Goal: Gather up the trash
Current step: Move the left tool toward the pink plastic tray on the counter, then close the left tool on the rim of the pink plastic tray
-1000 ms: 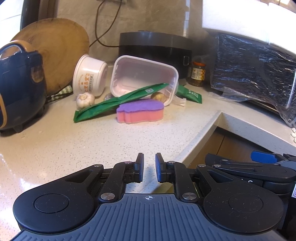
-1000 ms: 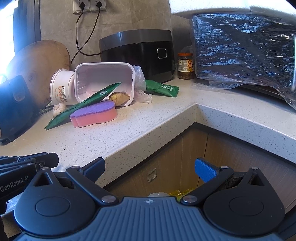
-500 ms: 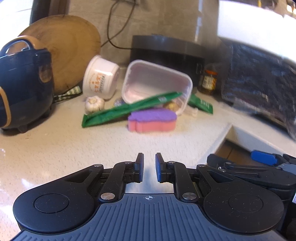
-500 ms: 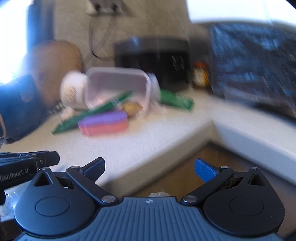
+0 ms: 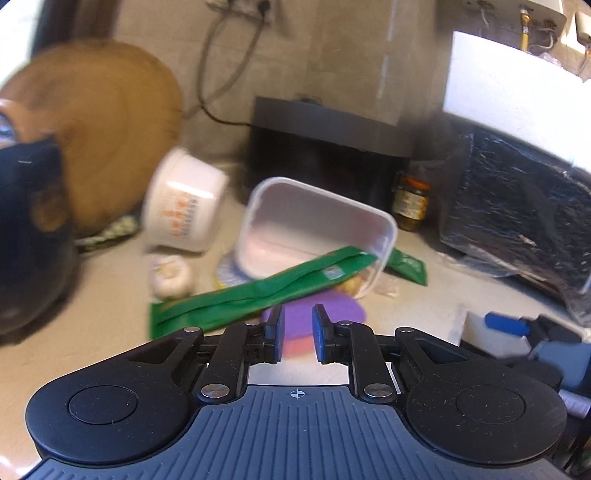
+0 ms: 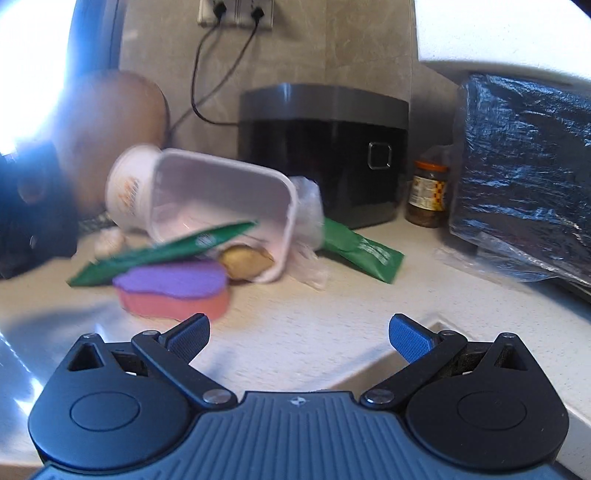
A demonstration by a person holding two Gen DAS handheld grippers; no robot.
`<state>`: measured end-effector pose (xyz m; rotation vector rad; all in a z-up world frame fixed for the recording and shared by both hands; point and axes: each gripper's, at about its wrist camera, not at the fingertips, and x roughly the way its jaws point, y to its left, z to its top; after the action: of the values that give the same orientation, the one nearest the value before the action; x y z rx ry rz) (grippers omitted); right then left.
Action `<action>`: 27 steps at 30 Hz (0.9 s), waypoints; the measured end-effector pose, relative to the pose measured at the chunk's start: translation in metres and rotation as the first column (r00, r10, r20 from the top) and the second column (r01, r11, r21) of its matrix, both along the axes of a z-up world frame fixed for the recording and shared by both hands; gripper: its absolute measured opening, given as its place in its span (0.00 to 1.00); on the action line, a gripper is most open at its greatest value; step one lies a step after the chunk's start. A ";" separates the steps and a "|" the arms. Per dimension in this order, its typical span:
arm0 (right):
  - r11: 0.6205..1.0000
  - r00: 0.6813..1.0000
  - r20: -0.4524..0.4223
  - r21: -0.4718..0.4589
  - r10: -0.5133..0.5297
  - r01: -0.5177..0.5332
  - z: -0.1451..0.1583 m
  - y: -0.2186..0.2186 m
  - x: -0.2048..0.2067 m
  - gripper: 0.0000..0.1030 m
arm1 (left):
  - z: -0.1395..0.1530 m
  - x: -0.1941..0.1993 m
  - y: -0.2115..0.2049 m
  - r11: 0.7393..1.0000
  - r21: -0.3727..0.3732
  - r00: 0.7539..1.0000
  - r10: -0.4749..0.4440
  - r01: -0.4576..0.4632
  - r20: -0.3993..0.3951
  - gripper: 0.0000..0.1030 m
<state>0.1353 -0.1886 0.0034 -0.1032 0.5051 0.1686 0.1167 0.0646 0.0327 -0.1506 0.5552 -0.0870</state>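
— Several bits of rubbish sit in one heap on the counter [image 6: 332,332]: a long green wrapper [image 5: 266,291] leaning out of a tipped white tray [image 5: 314,221], a second green packet [image 6: 362,254] to the right of the tray, and some crumpled clear plastic [image 6: 308,236] between the two.

— And the sponge?

— A purple-and-pink sponge [image 6: 173,291] lies just in front of the tray, under the wrapper's lower stretch. A brownish lump [image 6: 245,262], maybe ginger, rests at the tray's mouth, touching the sponge's right end.

— What about the grippers?

— The left gripper [image 5: 297,334] has its jaws only a little apart and opening, with nothing between them — the sponge shows through the gap but lies beyond the tips. The right gripper [image 6: 299,332] is spread wide and empty, over bare counter near its edge.

— Anything else around the heap?

— A white paper cup [image 5: 184,206] lies on its side left of the tray, a garlic bulb [image 5: 170,273] in front of it. Behind stand a round wooden board [image 5: 110,140], a black cooker [image 6: 325,155] with its cord running to the wall socket [image 6: 236,13], a jar [image 6: 428,192], and something wrapped in black plastic [image 6: 524,155]. A dark blue appliance [image 5: 29,236] fills the left edge, blurred.
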 end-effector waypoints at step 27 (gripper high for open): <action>0.960 0.978 -0.112 0.240 0.178 -0.148 -0.023 -0.020 0.044 1.00 | -0.026 0.160 0.027 0.989 0.115 0.993 0.085 -0.095 0.086 0.25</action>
<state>0.1793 -0.2083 -0.0193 0.0944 0.6064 0.3969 0.2767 0.0918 0.0070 -0.0558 0.4706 0.0277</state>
